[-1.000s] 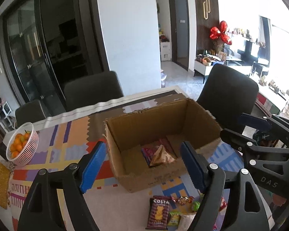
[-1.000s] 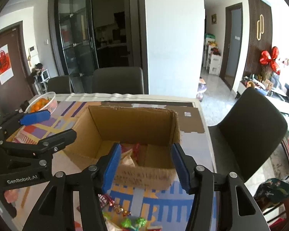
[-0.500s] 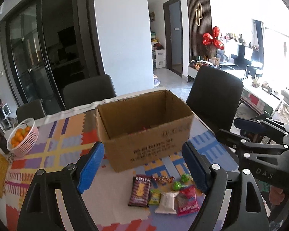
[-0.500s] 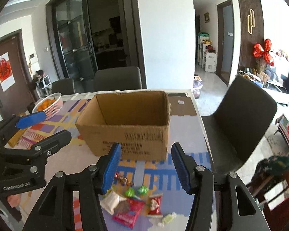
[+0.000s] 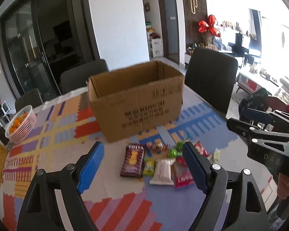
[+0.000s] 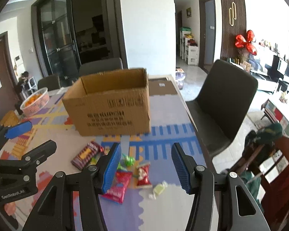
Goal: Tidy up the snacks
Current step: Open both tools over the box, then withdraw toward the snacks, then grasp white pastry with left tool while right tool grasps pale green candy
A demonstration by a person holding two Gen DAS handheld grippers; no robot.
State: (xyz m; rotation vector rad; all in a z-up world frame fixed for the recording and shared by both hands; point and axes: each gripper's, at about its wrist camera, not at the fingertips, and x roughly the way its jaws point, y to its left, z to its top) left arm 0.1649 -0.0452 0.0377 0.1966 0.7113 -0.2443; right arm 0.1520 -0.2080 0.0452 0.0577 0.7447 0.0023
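Now both tools are pulled back from the cardboard box [image 5: 138, 104], over the loose snacks

Earlier, each camera looked down into the box at the packets on its floor; now only its printed outer wall faces them, and the snacks lie in full view on the patterned desk [image 5: 48, 134] in front of it. Left tool [image 5: 142, 165] stands wide with nothing between its blue pads, above the dark Costa packet [image 5: 132, 162], a white packet [image 5: 162, 171] and a red packet [image 5: 182, 173]. Right tool [image 6: 145, 166] is parted at a middling width, also empty, over a small red packet [image 6: 143, 175] and a pale wrapped candy [image 6: 158, 188]. Basket of oranges [image 5: 21, 124] sits well apart at the desk's far left
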